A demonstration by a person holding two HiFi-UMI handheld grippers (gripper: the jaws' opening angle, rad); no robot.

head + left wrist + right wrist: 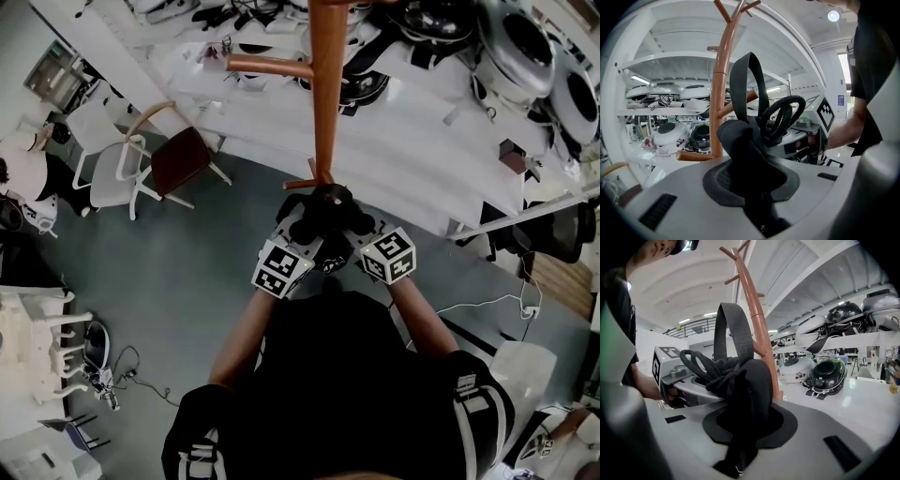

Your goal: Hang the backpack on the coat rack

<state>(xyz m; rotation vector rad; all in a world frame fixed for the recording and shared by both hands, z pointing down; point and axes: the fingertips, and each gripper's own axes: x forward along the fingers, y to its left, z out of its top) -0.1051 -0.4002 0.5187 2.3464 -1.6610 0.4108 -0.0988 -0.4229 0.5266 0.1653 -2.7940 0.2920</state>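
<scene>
The left gripper (749, 168) is clenching a fold of the black backpack (321, 212). The right gripper (743, 418) is gripping another fold just beside it, so the bag's top is sitting bunched between the two. Its webbing loop (747, 77) is standing upright above the jaws. Just beyond, the brown coat rack (326, 103) is rising close to the bag. Behind it, white shelves (843, 341) are holding what may be helmets (828, 373).

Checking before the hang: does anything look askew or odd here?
Nothing stands out. The left gripper and right gripper both clamp the bunched top of the black fabric backpack, its strap loop raised, beside the upright brown wooden coat rack.
</scene>
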